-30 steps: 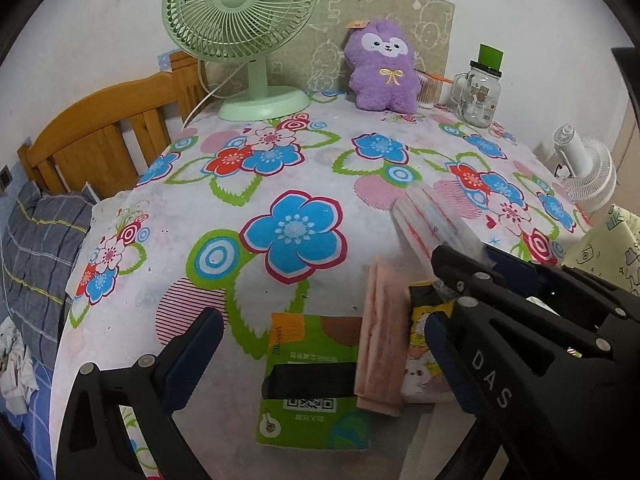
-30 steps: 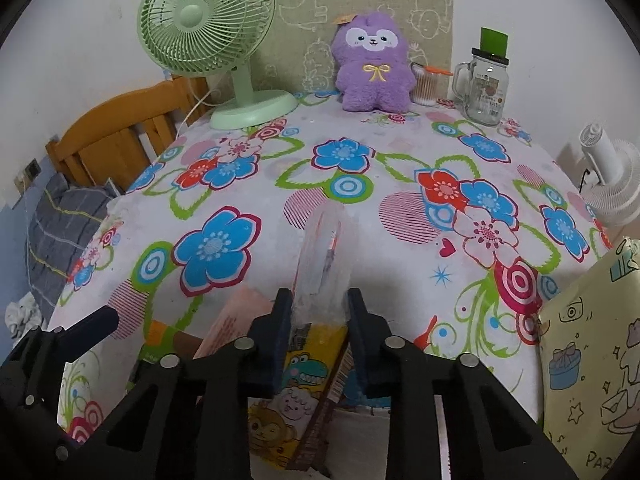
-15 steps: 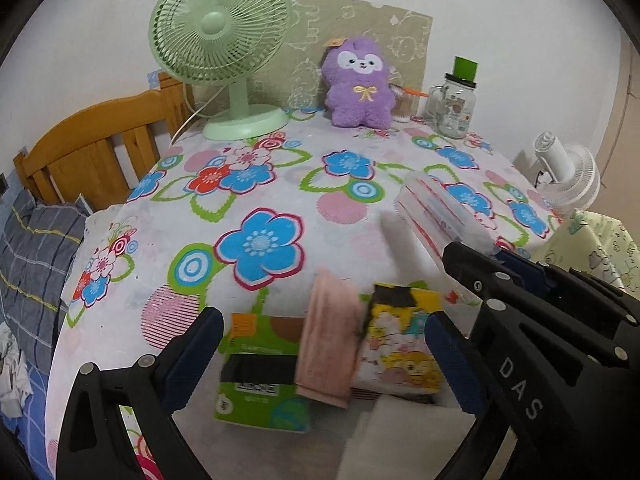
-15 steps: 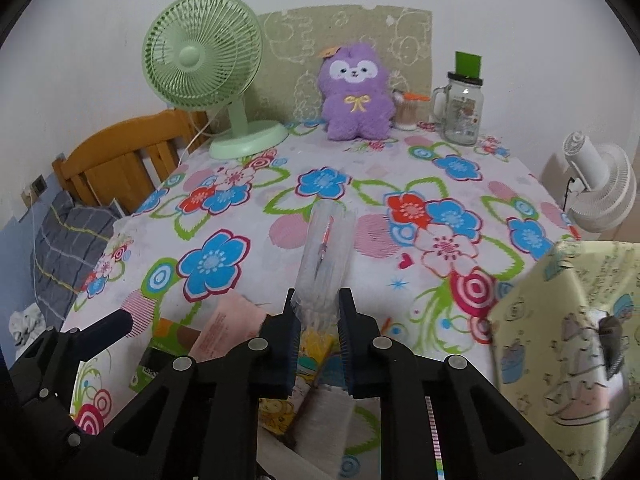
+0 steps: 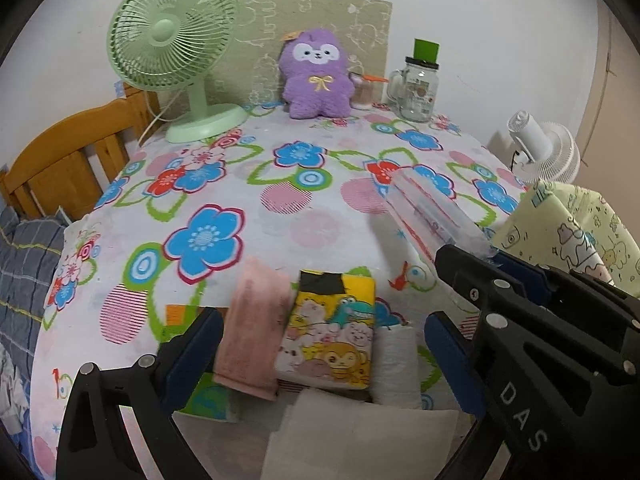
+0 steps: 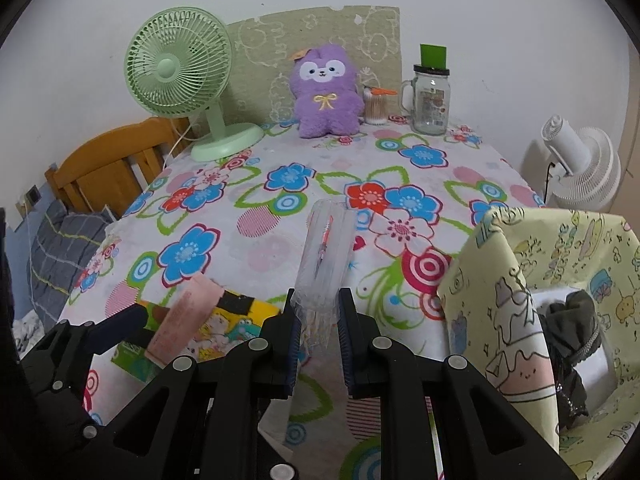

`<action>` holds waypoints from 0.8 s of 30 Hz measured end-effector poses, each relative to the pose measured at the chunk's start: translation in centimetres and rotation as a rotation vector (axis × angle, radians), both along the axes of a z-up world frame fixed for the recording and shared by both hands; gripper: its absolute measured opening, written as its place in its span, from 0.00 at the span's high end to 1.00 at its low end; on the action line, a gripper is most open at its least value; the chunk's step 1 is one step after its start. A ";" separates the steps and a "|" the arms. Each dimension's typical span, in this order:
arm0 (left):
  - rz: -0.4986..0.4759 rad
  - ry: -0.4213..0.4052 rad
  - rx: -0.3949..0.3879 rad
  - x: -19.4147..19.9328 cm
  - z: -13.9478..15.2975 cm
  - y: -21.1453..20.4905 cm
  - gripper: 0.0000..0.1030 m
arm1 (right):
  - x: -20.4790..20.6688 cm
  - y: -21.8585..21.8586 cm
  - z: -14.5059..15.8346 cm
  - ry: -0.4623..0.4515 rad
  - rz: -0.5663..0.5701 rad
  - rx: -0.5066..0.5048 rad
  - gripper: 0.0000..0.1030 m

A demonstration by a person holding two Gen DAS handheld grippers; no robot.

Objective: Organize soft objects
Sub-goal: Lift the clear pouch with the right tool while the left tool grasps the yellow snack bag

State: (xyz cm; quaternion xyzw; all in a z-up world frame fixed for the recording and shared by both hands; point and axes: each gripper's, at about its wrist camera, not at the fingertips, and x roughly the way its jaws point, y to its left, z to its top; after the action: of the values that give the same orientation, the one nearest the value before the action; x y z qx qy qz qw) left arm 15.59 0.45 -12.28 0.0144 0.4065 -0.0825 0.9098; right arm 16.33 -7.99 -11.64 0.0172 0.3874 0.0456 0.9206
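At the near left, the left gripper (image 5: 320,344) hovers with its fingers spread and empty over the pink cloth (image 5: 256,324) and the cartoon tissue pack (image 5: 332,332) on the desk (image 5: 280,216). The right gripper (image 6: 318,344) now pinches the clear plastic packet (image 6: 326,252) fully and has lifted it clear of the pile; a second ago the fingers were not quite closed. At the right, the cartoon-print bag (image 6: 520,280), earlier barely in view, stands open nearby, probably the drop-off.

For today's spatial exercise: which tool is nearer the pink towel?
Left. The left tool hangs open directly over the pink towel; the right tool, gripping a clear packet, sits further right.
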 end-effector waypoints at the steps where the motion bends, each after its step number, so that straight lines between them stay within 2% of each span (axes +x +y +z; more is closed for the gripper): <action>1: -0.005 0.006 0.001 0.1 -0.2 -0.2 0.02 | 0.0 -0.1 -0.1 0.003 0.000 0.000 0.81; 5: -0.016 0.034 -0.002 0.4 -1.0 -0.7 0.04 | 0.1 -0.5 -0.8 0.023 -0.009 0.007 0.80; 12: -0.022 0.052 0.009 0.6 -1.6 -0.9 0.14 | 0.5 -0.7 -1.8 0.050 -0.012 0.010 0.80; 15: -0.036 0.068 -0.013 0.7 -1.9 -0.8 0.28 | 0.6 -0.8 -2.0 0.058 -0.012 0.011 0.80; 18: -0.051 0.083 -0.044 0.8 -2.1 -0.7 0.36 | 0.7 -0.7 -2.1 0.060 -0.011 0.013 0.80; 20: -0.041 0.069 -0.038 0.6 -1.9 -0.6 0.45 | 0.7 -0.7 -2.1 0.060 -0.008 0.014 0.80; 21: -0.034 0.065 -0.033 0.6 -1.8 -0.6 0.55 | 0.7 -0.7 -2.1 0.060 -0.009 0.016 0.80; 24: -0.035 0.072 -0.038 0.6 -1.8 -0.4 0.56 | 0.7 -0.7 -1.9 0.056 -0.011 0.014 0.80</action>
State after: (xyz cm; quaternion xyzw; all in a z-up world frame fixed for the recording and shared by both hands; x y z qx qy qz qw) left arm 16.24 0.01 -14.08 0.0012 0.4368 -0.1069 0.8932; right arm 16.99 -8.67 -13.58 0.0272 0.4128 0.0429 0.9094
